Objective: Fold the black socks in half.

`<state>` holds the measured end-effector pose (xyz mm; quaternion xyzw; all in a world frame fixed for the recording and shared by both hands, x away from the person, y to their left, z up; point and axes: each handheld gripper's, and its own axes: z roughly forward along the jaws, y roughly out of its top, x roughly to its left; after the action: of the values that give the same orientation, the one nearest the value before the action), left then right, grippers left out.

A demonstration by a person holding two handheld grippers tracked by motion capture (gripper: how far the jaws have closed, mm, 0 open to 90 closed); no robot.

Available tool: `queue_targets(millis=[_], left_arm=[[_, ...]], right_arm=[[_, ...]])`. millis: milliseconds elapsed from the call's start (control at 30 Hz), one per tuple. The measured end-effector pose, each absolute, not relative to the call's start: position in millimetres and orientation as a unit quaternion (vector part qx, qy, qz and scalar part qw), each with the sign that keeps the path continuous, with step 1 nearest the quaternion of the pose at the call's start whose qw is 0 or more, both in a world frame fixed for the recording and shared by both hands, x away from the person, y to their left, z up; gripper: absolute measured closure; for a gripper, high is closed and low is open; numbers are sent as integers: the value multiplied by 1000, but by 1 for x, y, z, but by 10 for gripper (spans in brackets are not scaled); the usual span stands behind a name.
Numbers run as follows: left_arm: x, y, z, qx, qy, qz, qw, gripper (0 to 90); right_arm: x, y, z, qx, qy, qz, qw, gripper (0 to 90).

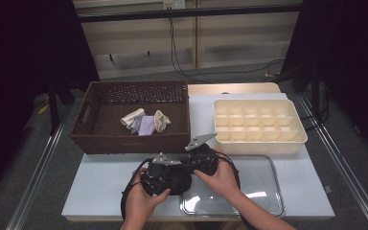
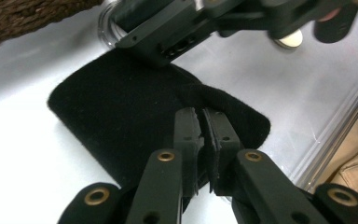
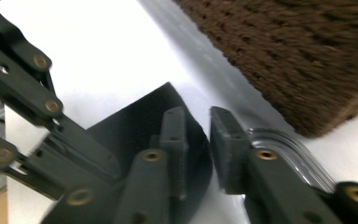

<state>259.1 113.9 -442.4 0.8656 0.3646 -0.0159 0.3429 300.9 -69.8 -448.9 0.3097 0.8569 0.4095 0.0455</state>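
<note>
A black cloth (image 1: 178, 186) lies flat on the white table near the front edge, partly over the clear lid. In the left gripper view my left gripper (image 2: 200, 115) stands shut, its pads pinching a raised fold of the black cloth (image 2: 121, 107). My right gripper (image 3: 198, 116) is open above the cloth's corner (image 3: 135, 126), with bare table showing between its jaws. From above, both hands hold the left gripper (image 1: 171, 179) and the right gripper (image 1: 188, 171) close together over the cloth.
A brown wicker basket (image 1: 129, 141) stands behind the hands, holding a rolled cream sock (image 1: 132, 117), a lavender cloth (image 1: 147, 125) and another cream sock (image 1: 161, 120). A cream divided organiser (image 1: 299, 143) sits at the back right. A clear plastic lid (image 1: 263, 182) lies at the front right.
</note>
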Motion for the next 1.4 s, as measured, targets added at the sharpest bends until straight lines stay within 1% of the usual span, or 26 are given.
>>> queue_targets(millis=[167,233,267,433,467,500,567,633,700,833,1000,1133,1200,1267,1333,1400], left_arm=[[258,112,-444,866,364,-12,343,861],[258,111,-444,867,363,-7,340,864],[258,111,-444,868,361,-10,341,864],[258,111,-444,868,361,-11,340,862],[258,111,-444,868,362,-11,341,860],[258,111,-444,868,361,-12,341,859],[258,112,-445,866,362,-12,344,855],[257,111,-445,867,361,-15,345,854],[257,111,-444,867,361,-14,345,847],[259,118,-438,863,366,-8,350,814],[265,135,-432,852,383,6,358,800],[267,131,-439,855,378,-6,356,791],[267,125,-444,860,370,-5,350,792],[268,123,-444,861,370,-3,349,797],[268,122,-444,859,374,0,349,798],[267,123,-445,859,374,0,351,799]], right_arm=[[293,-75,-449,334,846,415,35,603],[293,-77,-456,344,845,410,23,589],[293,-78,-460,351,841,412,16,562],[296,-82,-471,389,819,421,-19,545],[297,-83,-472,395,816,422,-27,548],[297,-84,-475,401,810,425,-39,572],[299,-87,-479,412,796,437,-74,680],[299,-89,-482,418,785,446,-96,771],[299,-89,-481,420,783,448,-101,808],[302,-88,-475,409,796,436,-96,824],[309,-89,-463,390,810,430,-87,825],[317,-93,-458,387,817,422,-76,819],[319,-95,-461,396,813,421,-71,800],[318,-95,-464,404,808,424,-63,758],[315,-96,-465,417,798,430,-56,660],[313,-98,-466,432,787,437,-53,528]])
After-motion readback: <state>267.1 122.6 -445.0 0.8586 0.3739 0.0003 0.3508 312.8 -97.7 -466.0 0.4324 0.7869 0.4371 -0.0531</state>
